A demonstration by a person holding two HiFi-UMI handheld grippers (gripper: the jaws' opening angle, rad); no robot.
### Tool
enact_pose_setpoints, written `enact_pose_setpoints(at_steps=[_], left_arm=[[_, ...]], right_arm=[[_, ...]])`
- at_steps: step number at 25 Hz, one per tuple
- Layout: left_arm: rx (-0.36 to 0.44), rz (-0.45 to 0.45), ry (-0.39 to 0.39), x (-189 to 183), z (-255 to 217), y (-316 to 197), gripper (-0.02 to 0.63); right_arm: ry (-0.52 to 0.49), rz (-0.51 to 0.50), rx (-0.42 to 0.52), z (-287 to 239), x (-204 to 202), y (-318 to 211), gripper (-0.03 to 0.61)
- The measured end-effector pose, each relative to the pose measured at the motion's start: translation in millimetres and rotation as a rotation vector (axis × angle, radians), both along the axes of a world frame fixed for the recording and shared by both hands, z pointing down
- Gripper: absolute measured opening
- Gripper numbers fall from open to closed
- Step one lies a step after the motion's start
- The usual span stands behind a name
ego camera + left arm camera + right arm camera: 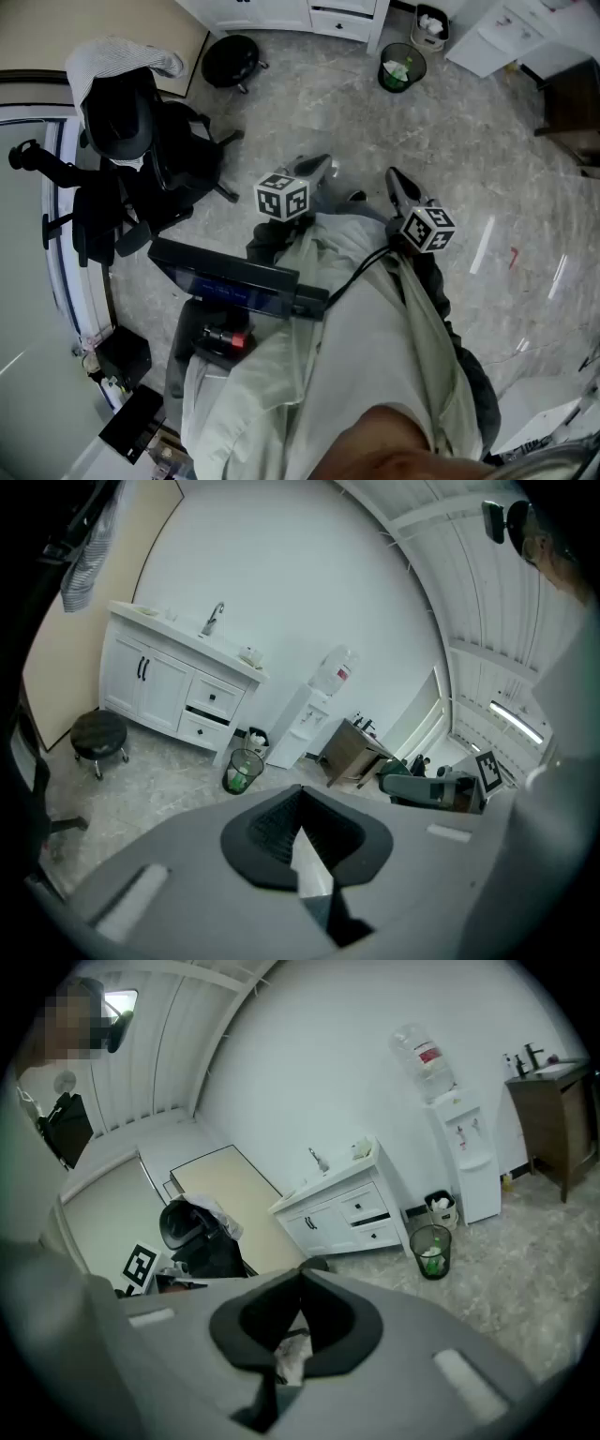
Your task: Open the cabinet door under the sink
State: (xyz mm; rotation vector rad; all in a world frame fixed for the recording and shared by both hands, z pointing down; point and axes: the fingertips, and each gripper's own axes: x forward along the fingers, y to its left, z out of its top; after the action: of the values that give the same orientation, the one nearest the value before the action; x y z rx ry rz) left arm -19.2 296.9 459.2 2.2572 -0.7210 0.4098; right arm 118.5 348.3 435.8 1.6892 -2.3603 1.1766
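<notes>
White cabinet [159,682] beside black bin [243,772]

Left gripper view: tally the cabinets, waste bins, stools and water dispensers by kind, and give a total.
Cabinets: 2, white cabinet, brown cabinet
Waste bins: 2, mesh bin, small bin
Stools: 1, black stool
Water dispensers: 1, water dispenser
Total: 6

Office-like room: sink vanity [173,686], water dispenser [459,1162], swivel chair [141,164], wastebasket [402,67].
</notes>
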Motion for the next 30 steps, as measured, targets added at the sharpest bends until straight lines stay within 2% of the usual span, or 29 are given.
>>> enact_pose_setpoints(at_steps=[11, 18, 30], left_arm=[[-0.015, -0.098, 0.012, -18.4, 0.6, 5.2, 0.006], [-0.02, -0.117, 0.006, -15.6, 0.0, 9.6, 0.006], [-0.021, 0.0, -0.006, 19.8, 4.0, 25.3, 0.006]], right_arm=[[-0.007, -0.075, -0.009, 2.9, -13.0, -2.9, 0.0], [-0.028, -0.084, -0.039, 8.4, -7.8, 0.2, 0.0], [-0.091, 0.051, -0.049, 13.3, 27.7, 24.2, 0.0]])
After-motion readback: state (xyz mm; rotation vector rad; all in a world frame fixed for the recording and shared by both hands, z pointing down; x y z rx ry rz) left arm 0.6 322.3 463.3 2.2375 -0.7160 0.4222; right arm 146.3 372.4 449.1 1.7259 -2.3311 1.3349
